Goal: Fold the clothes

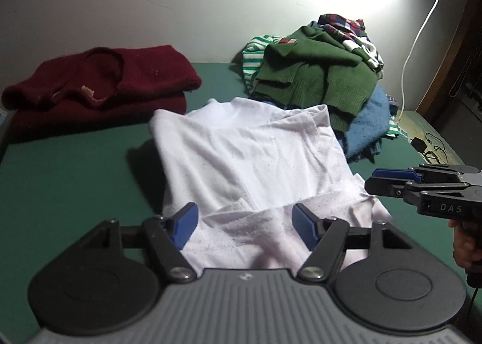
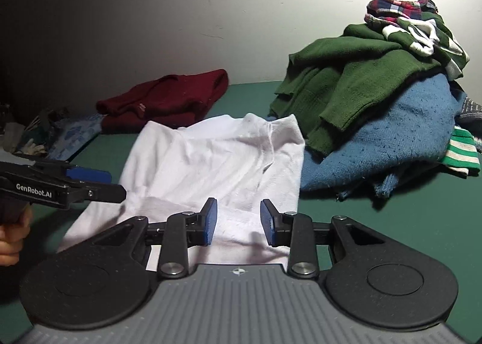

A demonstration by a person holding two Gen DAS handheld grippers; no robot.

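Observation:
A white shirt (image 1: 247, 148) (image 2: 217, 157) lies partly folded on the green table (image 1: 75, 169) (image 2: 391, 223), its collar end away from me. My left gripper (image 1: 245, 226) hovers over the shirt's near edge, jaws wide open, the cloth lying between the pads without being pinched. In the right wrist view the left gripper (image 2: 99, 183) shows at the left. My right gripper (image 2: 238, 220) stands open at a narrower gap above the shirt's near right part, with nothing clamped. In the left wrist view the right gripper (image 1: 391, 181) shows at the right, a hand behind it.
A folded maroon sweater (image 1: 99, 85) (image 2: 162, 100) lies at the back left. A pile with a green sweater (image 1: 316, 73) (image 2: 361, 79), a blue knit (image 1: 367, 121) (image 2: 391, 145) and striped and plaid pieces stands back right. A white cable (image 1: 421, 28) hangs by the wall.

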